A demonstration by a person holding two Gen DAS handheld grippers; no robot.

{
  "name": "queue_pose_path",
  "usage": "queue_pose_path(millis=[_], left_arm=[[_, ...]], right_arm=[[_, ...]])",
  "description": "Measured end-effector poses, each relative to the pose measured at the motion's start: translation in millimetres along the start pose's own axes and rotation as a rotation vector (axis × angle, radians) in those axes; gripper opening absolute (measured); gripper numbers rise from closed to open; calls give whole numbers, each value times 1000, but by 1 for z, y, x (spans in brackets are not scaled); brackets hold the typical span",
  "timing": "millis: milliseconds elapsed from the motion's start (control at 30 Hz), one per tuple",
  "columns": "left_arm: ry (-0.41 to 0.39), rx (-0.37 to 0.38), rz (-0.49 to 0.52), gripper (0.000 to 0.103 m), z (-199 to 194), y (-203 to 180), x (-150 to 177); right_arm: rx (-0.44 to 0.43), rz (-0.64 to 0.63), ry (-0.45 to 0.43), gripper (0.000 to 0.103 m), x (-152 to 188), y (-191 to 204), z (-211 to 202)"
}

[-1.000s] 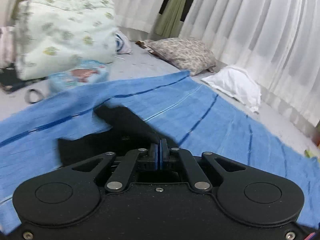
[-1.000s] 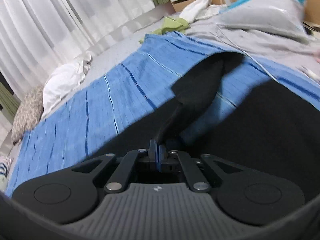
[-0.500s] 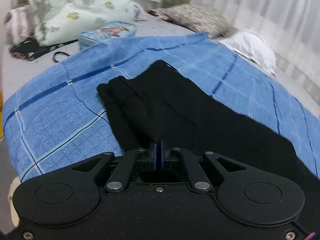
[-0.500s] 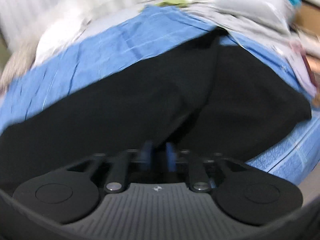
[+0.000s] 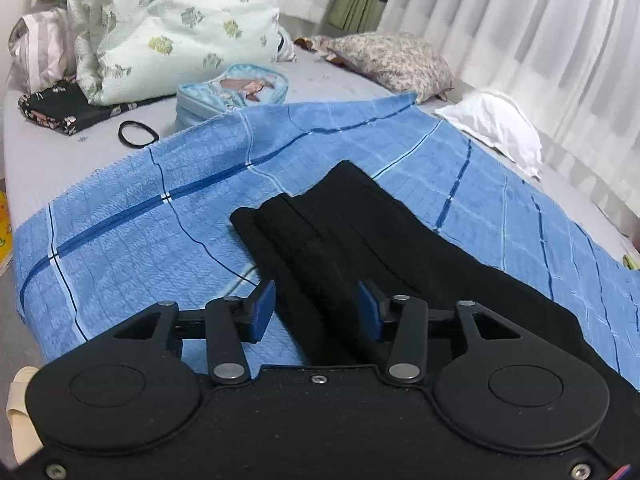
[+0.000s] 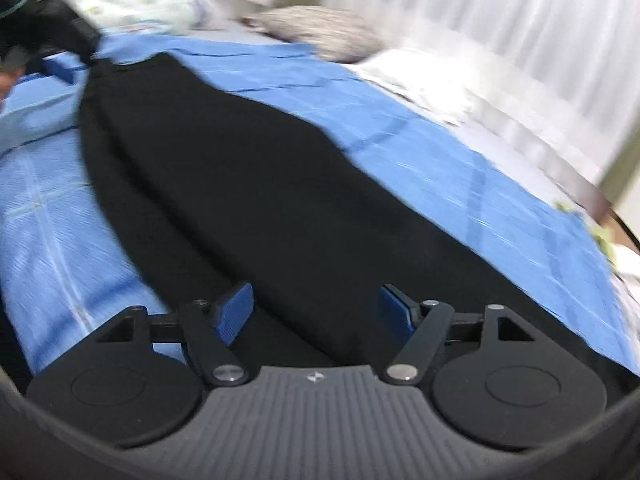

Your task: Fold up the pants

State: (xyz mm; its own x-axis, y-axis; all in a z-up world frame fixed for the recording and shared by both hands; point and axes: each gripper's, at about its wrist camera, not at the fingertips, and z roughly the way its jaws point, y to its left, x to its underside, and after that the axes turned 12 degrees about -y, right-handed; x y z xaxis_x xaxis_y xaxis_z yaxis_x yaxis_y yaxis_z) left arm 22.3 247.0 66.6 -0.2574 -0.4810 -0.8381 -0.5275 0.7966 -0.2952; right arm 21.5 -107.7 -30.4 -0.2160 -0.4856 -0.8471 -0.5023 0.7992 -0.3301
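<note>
pants [image 5: 360, 240] now lie lengthwise, leg on leg, on the blue checked blanket [image 5: 140, 216], since left gripper [image 5: 316, 312] and right gripper [image 6: 316, 312] spread their jaws and released, so the first fold looks done.

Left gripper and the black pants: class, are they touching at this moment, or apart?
Cannot tell. In the left wrist view the left gripper is open with the black pants running between its fingers, but no contact or gap shows plainly.

A grey bed [image 5: 328, 84] is covered by a blue checked blanket [image 5: 152, 224] — beside it are laid pillows, a white cloth [image 5: 496, 128], a pouch [image 5: 232, 92] and a hair band [image 5: 138, 134].
</note>
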Motion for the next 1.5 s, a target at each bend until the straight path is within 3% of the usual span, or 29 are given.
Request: queue_pose_path(millis=[33, 67, 133, 233, 367, 467, 567, 600, 633, 667, 767, 867, 900, 933, 967, 1000, 1033, 1067, 1167, 1300, 1400, 1467, 1500], left_arm=[[32, 40, 15, 1, 4, 1, -2], [67, 100, 25, 0, 7, 3, -3], [69, 159, 28, 13, 6, 5, -4], [53, 125, 36, 15, 9, 7, -7], [61, 103, -82, 30, 30, 24, -12], [90, 73, -106, 31, 51, 28, -14], [81, 73, -109, 33, 64, 24, -15], [71, 63, -96, 31, 67, 21, -16], [56, 39, -86, 18, 68, 18, -17], [35, 15, -70, 14, 67, 15, -18], [-3, 10, -47, 14, 64, 7, -22], [19, 7, -29, 21, 69, 3, -22], [40, -2, -44, 31, 74, 4, -19], [50, 9, -62, 34, 79, 5, -17], [34, 9, -74, 34, 81, 5, -16], [24, -2, -73, 27, 81, 4, -16], [14, -31, -65, 13, 80, 2, -17], [0, -43, -67, 13, 76, 1, -19], [-68, -25, -37, 10, 54, 1, -26], [-137, -45, 53, 10, 33, 3, -26], [-89, -72, 69, 10, 42, 14, -17], [-25, -78, 67, 11, 55, 20, -10], [-31, -77, 71, 12, 57, 21, -6]], right_arm=[[-20, -12, 3, 81, -2, 9, 6], [-27, -22, 0, 81, -4, 16, 9], [-11, -40, -21, 81, -8, 27, 16], [1, -29, -41, 80, -12, 30, 25], [-29, -23, -56, 80, -15, 37, 25], [-76, -23, -70, 76, -14, 43, 25], [-70, -33, -82, 74, -10, 48, 24], [-67, -25, -87, 74, -9, 47, 26], [-62, -10, -92, 74, -9, 45, 28], [-50, -1, -94, 75, -8, 44, 29], [-17, 0, -91, 75, -10, 42, 32], [3, -28, -87, 75, -13, 47, 41], [8, -32, -86, 75, -14, 48, 43], [11, -28, -85, 74, -15, 49, 45], [6, -16, -82, 69, -17, 48, 46], [-7, 8, -76, 43, -18, 46, 48], [-26, 32, -70, 27, -20, 43, 49], [-26, 53, -67, 8, -20, 41, 45], [-6, 71, -106, 6, -26, 43, 24], [-74, 58, -122, 6, -27, 57, -2], [-110, 17, -93, 6, -17, 73, -1], [-93, 6, -85, 6, -8, 81, 1], [-81, -11, -96, 8, -7, 85, -1]])
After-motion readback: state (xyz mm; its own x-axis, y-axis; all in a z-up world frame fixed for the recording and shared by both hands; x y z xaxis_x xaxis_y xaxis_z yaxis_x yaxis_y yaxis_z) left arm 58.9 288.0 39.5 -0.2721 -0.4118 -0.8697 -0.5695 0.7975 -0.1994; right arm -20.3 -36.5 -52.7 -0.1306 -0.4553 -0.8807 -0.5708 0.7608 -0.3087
